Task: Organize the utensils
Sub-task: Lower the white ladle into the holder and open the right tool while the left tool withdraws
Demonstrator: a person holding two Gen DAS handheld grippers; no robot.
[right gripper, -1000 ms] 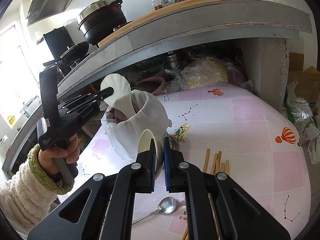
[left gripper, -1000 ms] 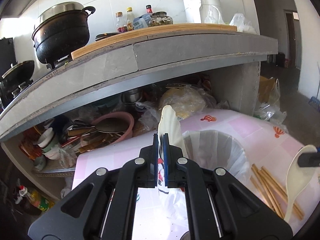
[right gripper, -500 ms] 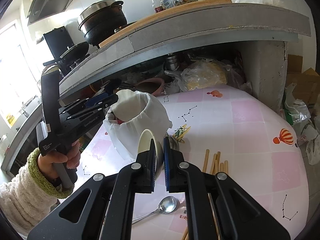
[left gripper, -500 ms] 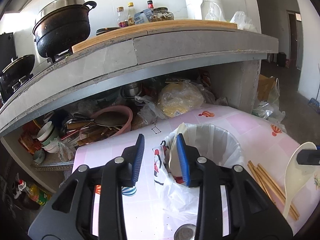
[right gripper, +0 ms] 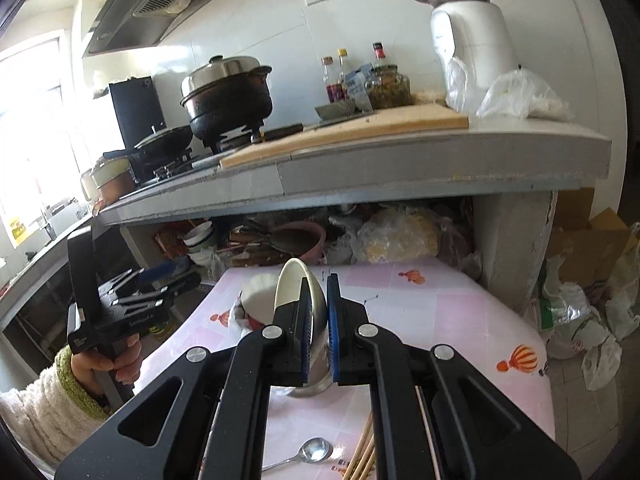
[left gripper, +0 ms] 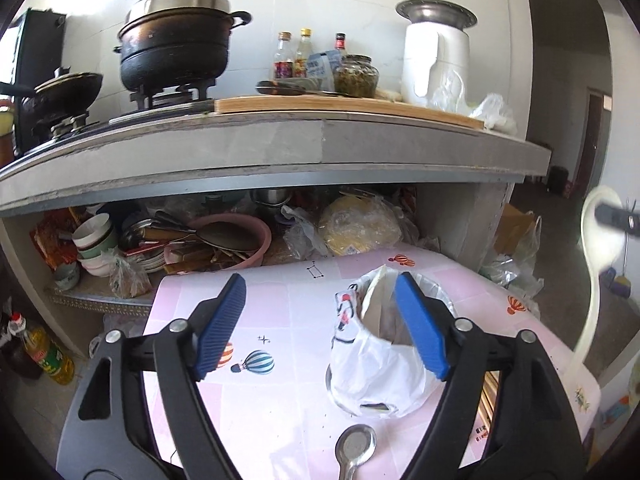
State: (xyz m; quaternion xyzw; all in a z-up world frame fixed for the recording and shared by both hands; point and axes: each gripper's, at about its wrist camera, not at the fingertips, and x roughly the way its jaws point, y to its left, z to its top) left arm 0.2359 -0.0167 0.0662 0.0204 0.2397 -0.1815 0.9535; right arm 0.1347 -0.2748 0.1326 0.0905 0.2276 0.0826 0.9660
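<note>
Here I see my right gripper (right gripper: pixel 318 320) clamped on a smooth, cream plastic rice spoon (left gripper: pixel 598 264), its ribbed blue pads (right gripper: pixel 333 328) pinching the rounded bowl; the long axis runs near vertical, bowl up, thin handle down, clear above the pink patterned tablecloth (left gripper: pixel 280 400). My left gripper (left gripper: pixel 320 324) is opening with nothing between its jaws, hovering just before the round container (left gripper: pixel 372 364) lined with a crinkled white plastic bag. A shiny metal spoon (left gripper: pixel 354 450) and wooden chopsticks (right gripper: pixel 362 460) lie flat on the cloth.

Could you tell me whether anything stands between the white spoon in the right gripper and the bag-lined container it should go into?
Nothing visible does: the white spoon is raised in the right gripper, and the bag-lined container stands open-topped.
</note>
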